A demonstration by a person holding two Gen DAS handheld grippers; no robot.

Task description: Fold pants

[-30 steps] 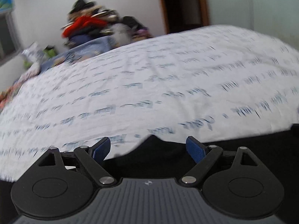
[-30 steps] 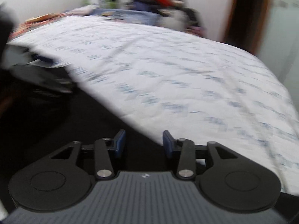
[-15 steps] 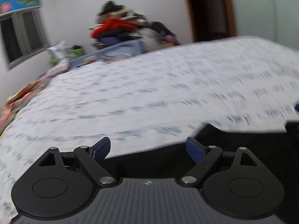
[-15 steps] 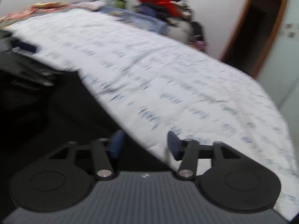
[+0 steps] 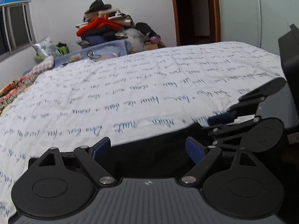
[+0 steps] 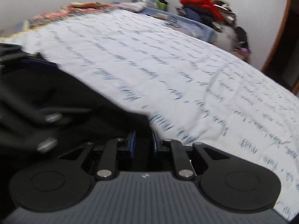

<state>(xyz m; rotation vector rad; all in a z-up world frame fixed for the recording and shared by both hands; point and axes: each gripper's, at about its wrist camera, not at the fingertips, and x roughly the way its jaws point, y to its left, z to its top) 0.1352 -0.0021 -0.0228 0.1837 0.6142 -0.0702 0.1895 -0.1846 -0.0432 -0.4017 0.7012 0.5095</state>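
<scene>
Held the left tool [image 5: 147, 149] with its blue pads far apart and nothing between them, low over the black pants [image 5: 164, 160]. Held the right tool [image 6: 143, 144] with its pads close together, right at the edge of the dark cloth next to the white sheet. Could not tell pinched or not there, because of blur and dark. Found the pants lying on the bed [image 5: 130, 85], at the side nearest both tools, on a white sheet with blue writing. Looked plain black all over, with no pocket, seam or leg shape clear enough to pick out. Guessed soft, floppy, light cloth, not very slippery and not easy to break, but sure to sag and bunch up when lifted by only one spot. Thought it best to pinch the edge at two corners, one for each tool, and to lift both together for a straight fold. Saw a pile of clothes [image 5: 101, 28] far behind the bed, well apart from the pants.
</scene>
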